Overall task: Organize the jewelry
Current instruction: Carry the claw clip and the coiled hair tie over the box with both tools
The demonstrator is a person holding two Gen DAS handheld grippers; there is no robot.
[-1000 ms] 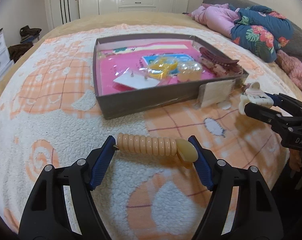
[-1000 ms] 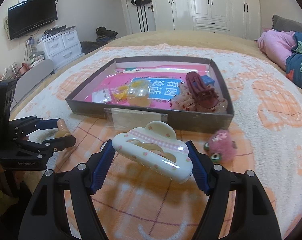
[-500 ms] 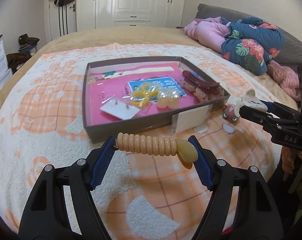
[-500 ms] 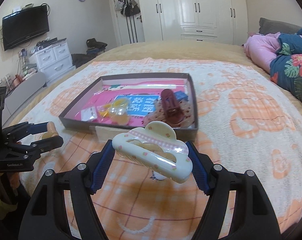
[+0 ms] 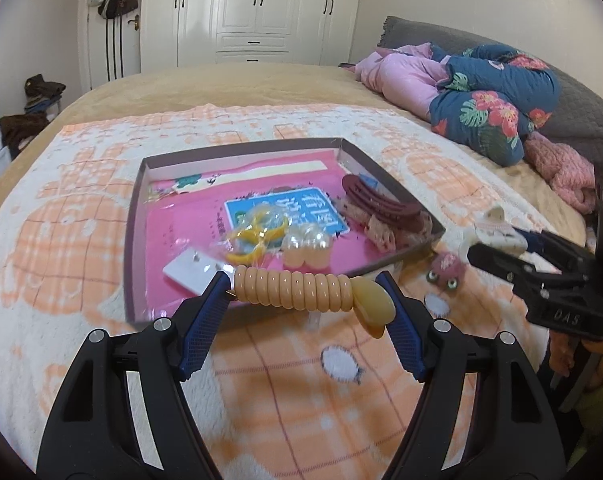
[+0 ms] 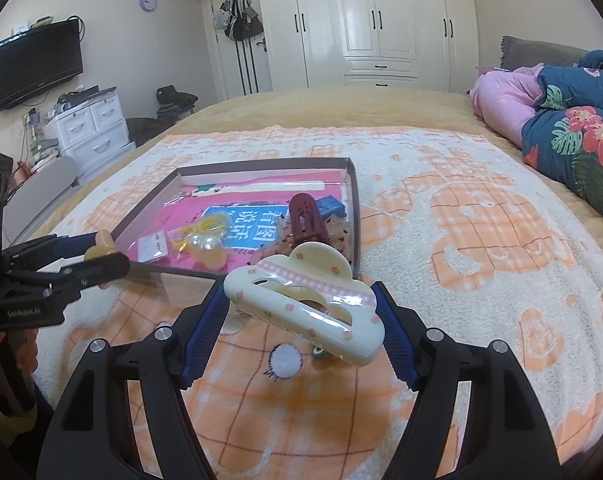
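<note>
Hovering low in frame, the left gripper clamps a peach coiled plastic hair tie endwise. Right gripper pinches a cream cloud-shaped plastic hair claw; the shallow grey cardboard tray sits mid-frame on the orange-checked fleece blanket.

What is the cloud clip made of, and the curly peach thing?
The cloud clip looks like glossy hard plastic: light glints off its smooth cream surface. The curly peach hair tie looks like smooth, slightly shiny plastic or rubber coil; which one the pictures leave open.
</note>
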